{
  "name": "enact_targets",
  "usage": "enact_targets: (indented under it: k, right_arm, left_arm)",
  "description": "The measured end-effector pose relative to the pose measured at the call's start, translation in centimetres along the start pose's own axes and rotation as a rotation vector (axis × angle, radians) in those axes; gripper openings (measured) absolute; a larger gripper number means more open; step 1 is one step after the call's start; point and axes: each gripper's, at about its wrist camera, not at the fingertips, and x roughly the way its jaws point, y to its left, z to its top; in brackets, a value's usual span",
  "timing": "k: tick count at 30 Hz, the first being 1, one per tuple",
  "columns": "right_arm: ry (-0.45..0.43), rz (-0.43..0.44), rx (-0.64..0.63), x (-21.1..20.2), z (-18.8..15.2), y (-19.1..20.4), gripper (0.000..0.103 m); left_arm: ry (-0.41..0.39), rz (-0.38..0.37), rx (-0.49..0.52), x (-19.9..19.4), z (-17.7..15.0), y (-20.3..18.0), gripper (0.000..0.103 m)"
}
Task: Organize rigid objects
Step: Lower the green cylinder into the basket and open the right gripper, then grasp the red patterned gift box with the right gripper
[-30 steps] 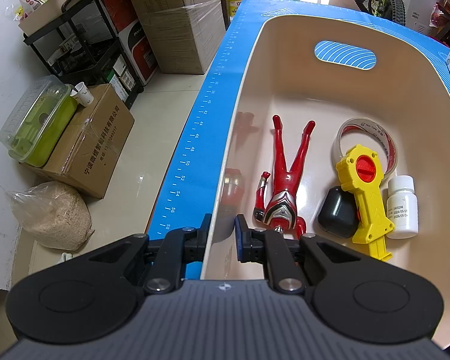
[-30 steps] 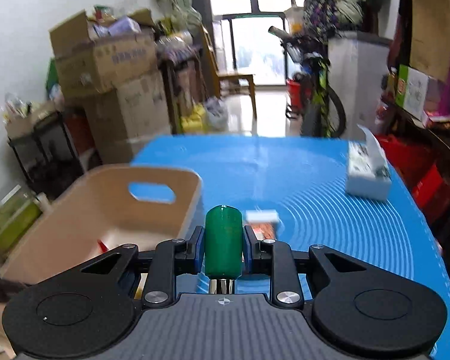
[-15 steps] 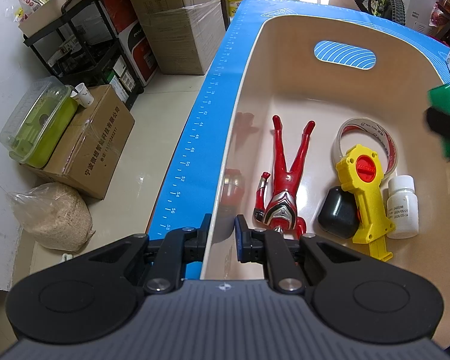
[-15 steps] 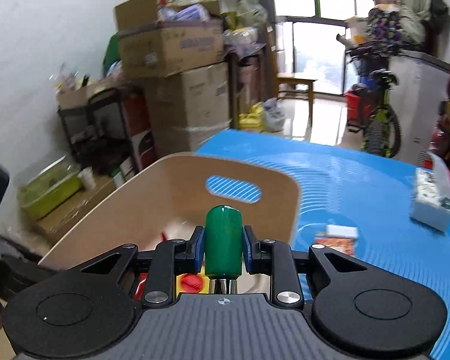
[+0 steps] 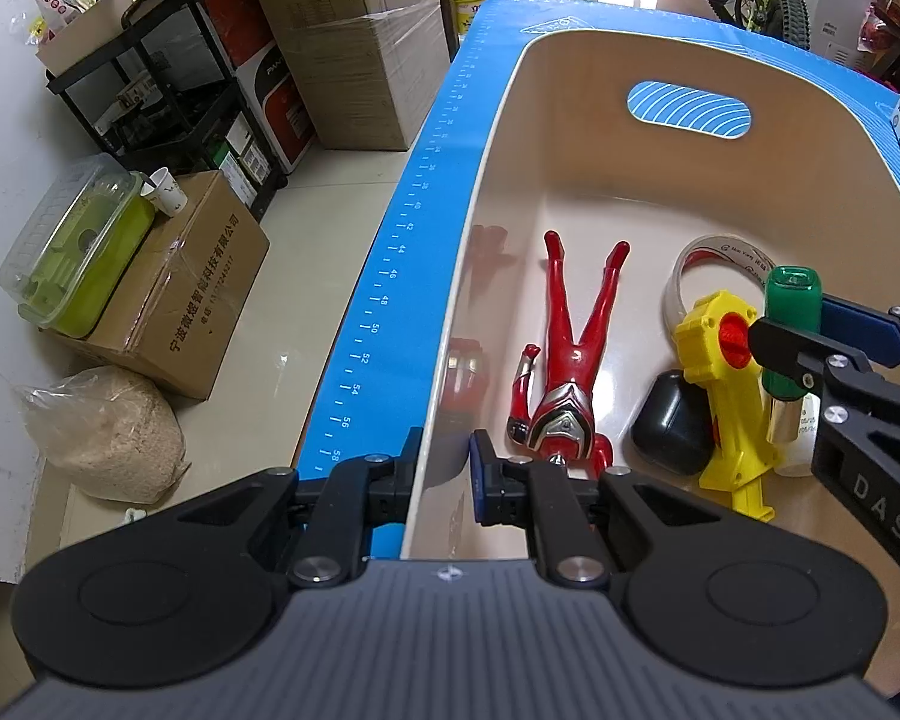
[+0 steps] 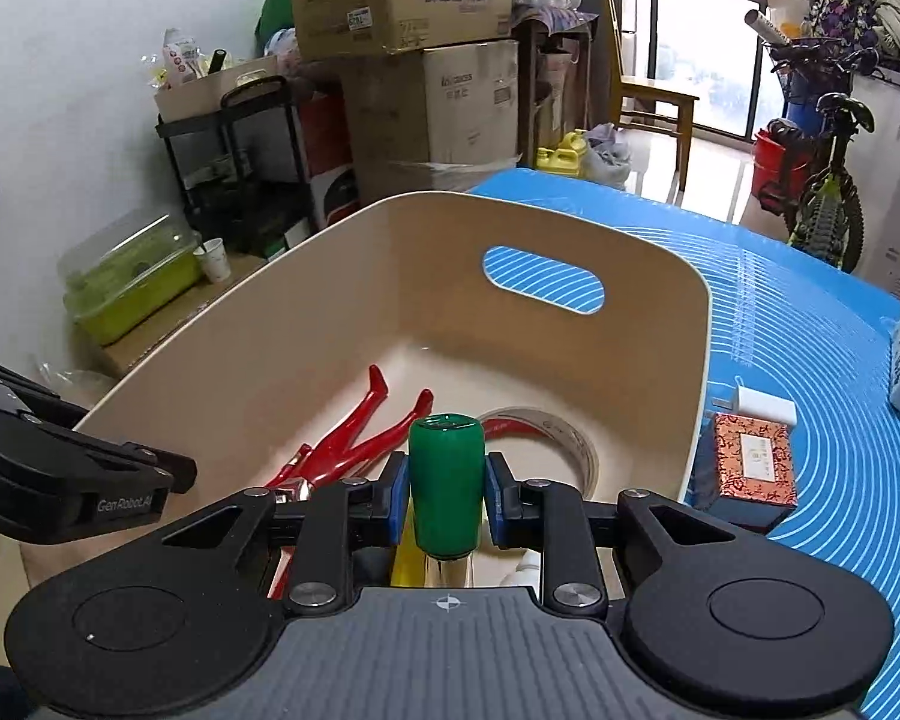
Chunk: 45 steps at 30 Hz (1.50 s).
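Daylight is pouring through the window (image 6: pixel 684 36), washing out its panes. Fisheye distortion is bending both frames' edges, while soft reflections are glinting on the bin's (image 5: pixel 492 192) glossy inner wall.

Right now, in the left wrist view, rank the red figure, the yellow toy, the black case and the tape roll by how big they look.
1. red figure, longest
2. yellow toy
3. tape roll, partly hidden behind the yellow toy, so its place against that toy is unsure
4. black case, smallest

All lie in the bin.
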Motion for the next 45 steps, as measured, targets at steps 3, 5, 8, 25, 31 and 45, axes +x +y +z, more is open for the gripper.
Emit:
enact_targets:
  k: [3,5,8,25,31,45]
  right_arm:
    - [-0.029,0.016,0.03,-0.6,0.1,-0.7,0.043]
    - [-0.059,0.015,0.053,-1.4,0.6,-1.5,0.047]
    - [-0.118,-0.003,0.102,-2.6,1.2,-3.1,0.059]
    - [-0.188,-0.229,0.32,-1.1,-0.9,-13.9,0.071]
    - [-0.143,-0.248,0.287,1.4,-2.6,-14.3,0.074]
    - [-0.1,-0.304,0.215,5.8,-3.9,-14.3,0.075]
  left_arm:
    - [0.001,0.002,0.001,0.0,0.0,-0.1,0.017]
    - [0.001,0.003,0.001,0.0,0.0,-0.1,0.017]
    - [0.002,0.003,0.001,-0.1,0.0,0.0,0.017]
    - [0.004,0.02,0.002,-0.4,0.1,-0.3,0.018]
    - [0.005,0.02,0.003,-0.4,0.2,-0.3,0.018]
    - [0.005,0.021,0.003,-0.5,0.2,-0.2,0.018]
